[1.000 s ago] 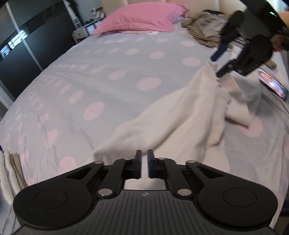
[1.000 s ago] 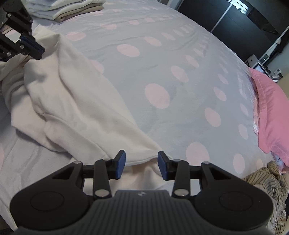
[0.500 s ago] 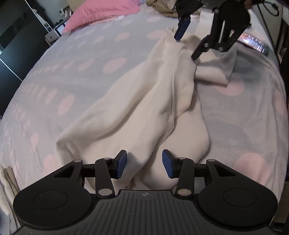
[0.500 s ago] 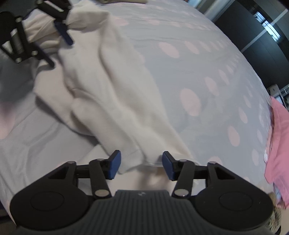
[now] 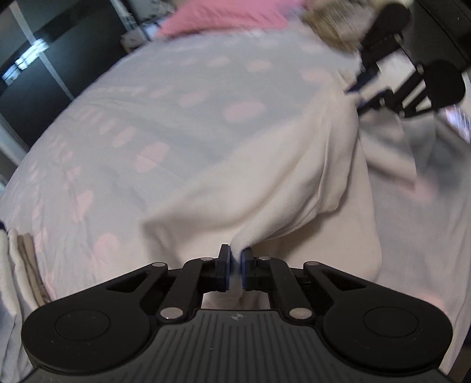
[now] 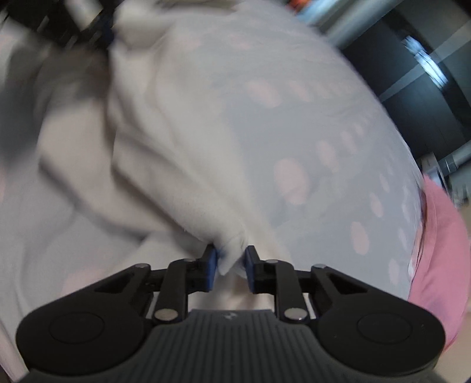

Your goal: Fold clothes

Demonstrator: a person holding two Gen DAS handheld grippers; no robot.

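Note:
A cream garment lies crumpled across the polka-dot bed sheet. My left gripper is shut on a pinch of its near edge. In the left wrist view my right gripper holds the garment's far end at the upper right. In the right wrist view the same garment runs away to the upper left, where my left gripper grips it. My right gripper has its jaws closing, and a bunched fold of the cloth fills the gap between its blue pads. Both views are motion-blurred.
A pink pillow lies at the head of the bed, with striped clothes beside it. Folded items sit at the left bed edge. A dark wardrobe stands past the bed. A phone lies at the right.
Half a second ago both grippers stood open over the garment's edges. Now each has closed on a fold of the cloth, and the cloth is pulled up between them.

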